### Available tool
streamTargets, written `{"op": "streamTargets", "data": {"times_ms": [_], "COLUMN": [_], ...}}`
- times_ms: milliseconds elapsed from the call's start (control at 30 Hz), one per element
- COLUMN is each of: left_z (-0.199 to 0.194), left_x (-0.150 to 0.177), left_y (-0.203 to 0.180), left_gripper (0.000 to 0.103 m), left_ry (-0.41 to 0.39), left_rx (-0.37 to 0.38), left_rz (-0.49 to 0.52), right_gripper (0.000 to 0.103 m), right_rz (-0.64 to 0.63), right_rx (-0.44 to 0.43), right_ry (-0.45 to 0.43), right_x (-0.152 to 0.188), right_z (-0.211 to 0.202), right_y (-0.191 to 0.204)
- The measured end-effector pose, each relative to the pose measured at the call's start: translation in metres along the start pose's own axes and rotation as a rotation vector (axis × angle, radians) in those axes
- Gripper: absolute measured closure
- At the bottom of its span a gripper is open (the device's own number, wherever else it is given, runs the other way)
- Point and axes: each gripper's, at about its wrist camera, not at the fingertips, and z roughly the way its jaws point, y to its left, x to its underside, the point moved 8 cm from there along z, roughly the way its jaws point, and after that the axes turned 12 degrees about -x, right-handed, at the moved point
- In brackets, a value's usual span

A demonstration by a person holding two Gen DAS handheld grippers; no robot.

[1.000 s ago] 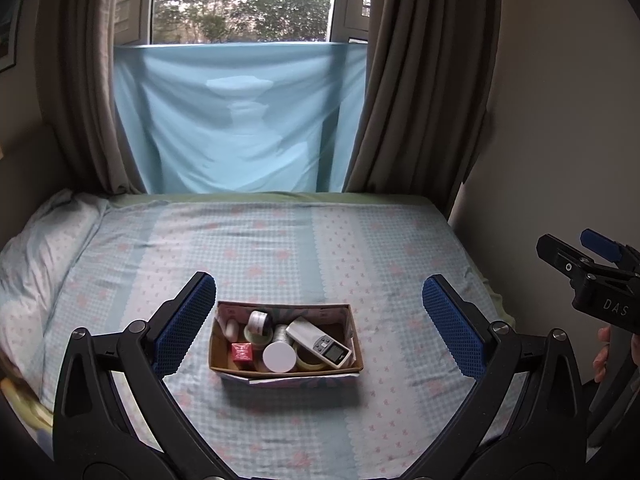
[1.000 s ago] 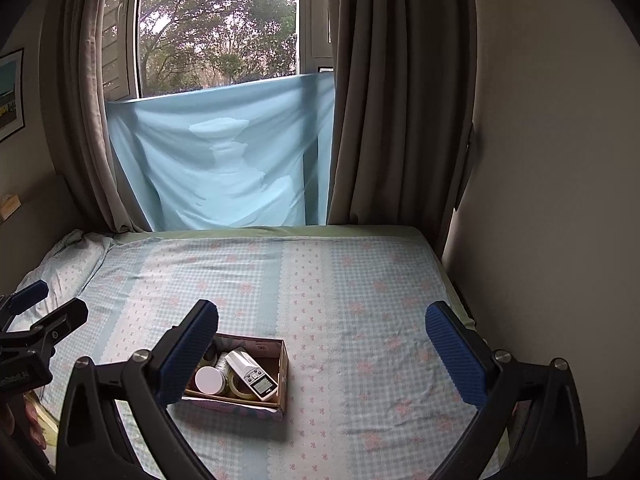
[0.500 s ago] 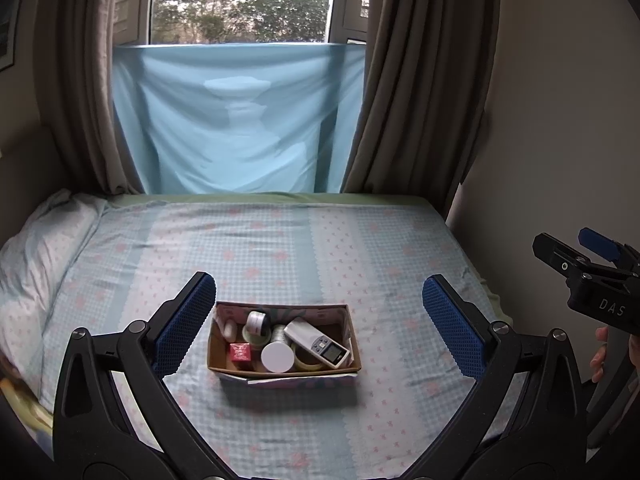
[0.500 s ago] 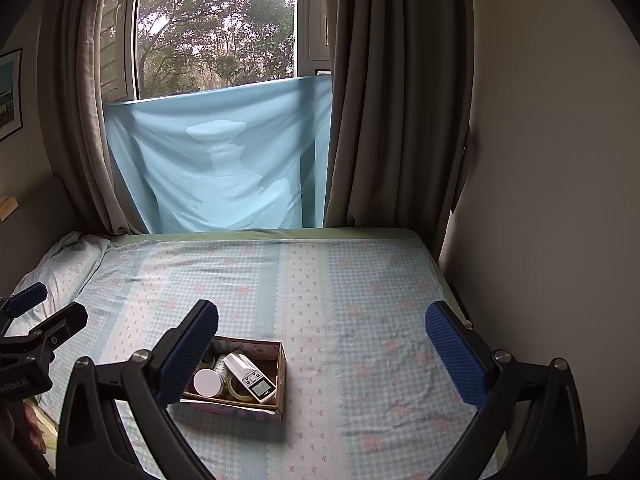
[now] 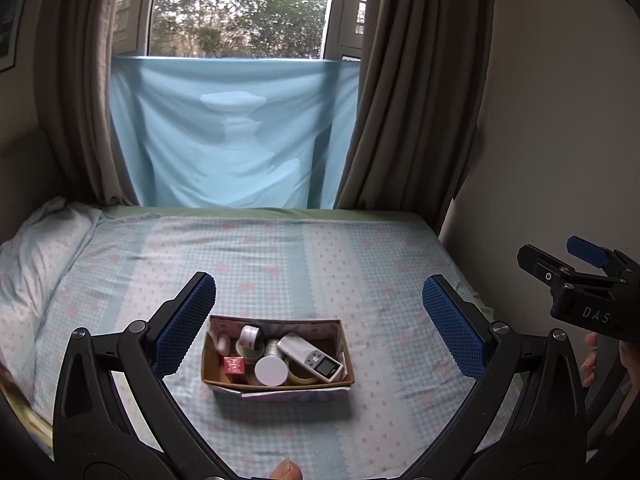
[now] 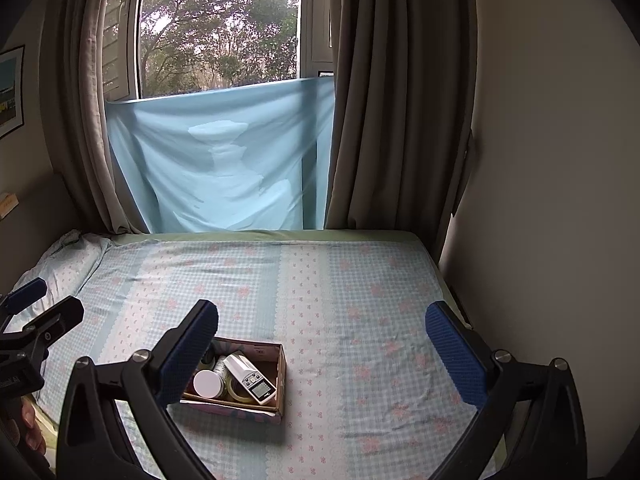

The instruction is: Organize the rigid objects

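1. Since every loose item in view already sits inside the shallow brown cardboard box [image 5: 278,360], the sorting looks close to finished, or else not yet started; the pictures alone cannot settle which.
2. Inside the box lie a white handheld digital device with a small screen and buttons [image 5: 311,356], a round white lid [image 5: 271,371], a small red cube-shaped box [image 5: 233,365], a small white jar with a dark band [image 5: 251,335] and a roll of clear yellowish tape [image 5: 301,376], packed close and partly overlapping.
3. The box rests on the pale blue checked bedsheet with pink flowers [image 5: 360,280], toward the near edge of the bed; nothing else lies on the sheet.
4. The left tool [image 5: 320,320] hangs above the box with its blue-padded fingers spread wide and nothing between them.
5. The right tool [image 6: 322,344] is likewise spread wide and empty, with the box low on its left.
6. What remains, I judge, is a final check or withdrawal.
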Motion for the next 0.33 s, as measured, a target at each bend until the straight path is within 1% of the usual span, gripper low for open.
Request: {"op": "streamTargets", "data": {"times_ms": [100,333], "left_z": [-0.0013,-0.0024], "left_x": [-0.0025,-0.0048], "left_y": [-0.0023,-0.0056], "left_gripper": [0.0,0.0], "left_ry": [-0.02,-0.047], "left_rx": [-0.033,-0.047], "left_rz": [0.036,0.05], "right_gripper": [0.0,0.0], "right_rz": [-0.002,0.0], "right_rx": [0.0,-0.002], "right_ry": [0.001,0.002], "right_x": [-0.0001,-0.0009], "right_z": [0.0016,0.0044], "right_y": [0.0011,0.0018]}}
